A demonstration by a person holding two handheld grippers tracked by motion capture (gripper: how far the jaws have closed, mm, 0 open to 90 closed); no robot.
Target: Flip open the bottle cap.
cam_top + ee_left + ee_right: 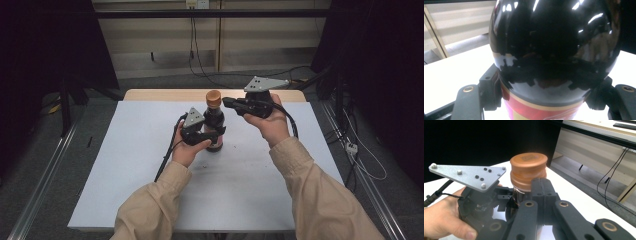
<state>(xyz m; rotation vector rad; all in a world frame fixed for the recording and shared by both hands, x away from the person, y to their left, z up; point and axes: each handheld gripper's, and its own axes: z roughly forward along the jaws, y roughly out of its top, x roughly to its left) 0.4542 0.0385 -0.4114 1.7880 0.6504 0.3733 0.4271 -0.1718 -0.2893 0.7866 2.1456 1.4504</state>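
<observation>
Two grippers work on one dark bottle [215, 127] standing upright near the middle of the table [125, 165]. The left gripper [207, 135] is clamped around the bottle's body just above the red label, a jaw pressing on each side. The right gripper [227, 103], its jaws closed together with nothing between them, sits just beside the brown cap [213, 98], its tip close to the cap's side.

A white sheet [125, 165] covers a wooden bench [165, 94]. Behind it, black cables [192, 45] hang down a pale wall [155, 37] onto grey floor [40, 165].
</observation>
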